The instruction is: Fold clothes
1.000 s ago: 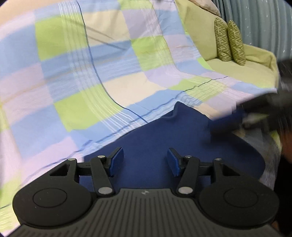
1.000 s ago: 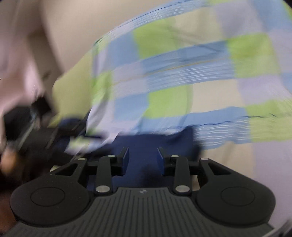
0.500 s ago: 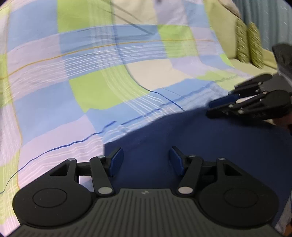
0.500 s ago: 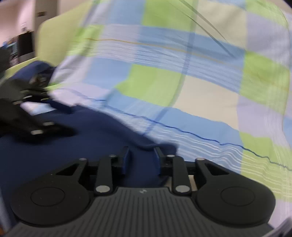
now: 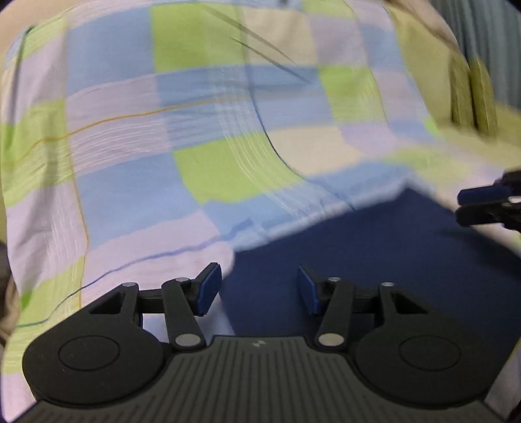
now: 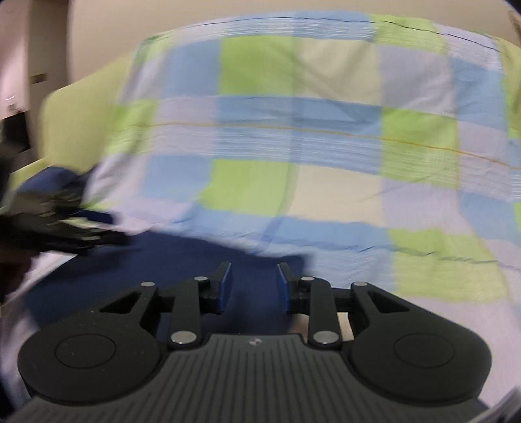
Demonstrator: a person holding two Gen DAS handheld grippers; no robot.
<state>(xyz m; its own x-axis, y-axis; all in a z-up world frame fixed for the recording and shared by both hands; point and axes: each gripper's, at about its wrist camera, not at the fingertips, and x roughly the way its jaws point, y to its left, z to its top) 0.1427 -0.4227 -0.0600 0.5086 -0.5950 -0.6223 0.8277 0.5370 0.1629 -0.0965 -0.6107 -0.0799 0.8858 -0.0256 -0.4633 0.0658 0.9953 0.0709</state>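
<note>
A dark navy garment (image 5: 374, 253) lies flat on a checked sheet; it also shows in the right wrist view (image 6: 169, 260). My left gripper (image 5: 257, 289) is open and empty, just above the garment's left edge. My right gripper (image 6: 252, 284) is open with its jaws fairly close, over the garment's far right corner, holding nothing. The right gripper shows at the right edge of the left wrist view (image 5: 485, 203). The left gripper shows blurred at the left of the right wrist view (image 6: 65, 224).
A blue, green and lilac checked sheet (image 5: 202, 136) covers a yellow-green sofa (image 6: 78, 110). Two green patterned cushions (image 5: 472, 94) stand at the sofa's right end. A pale wall (image 6: 228, 16) is behind.
Both grippers have swung across the garment. The right gripper's jaws have opened a little wider. The garment now lies flat, with no fabric between either pair of jaws.
</note>
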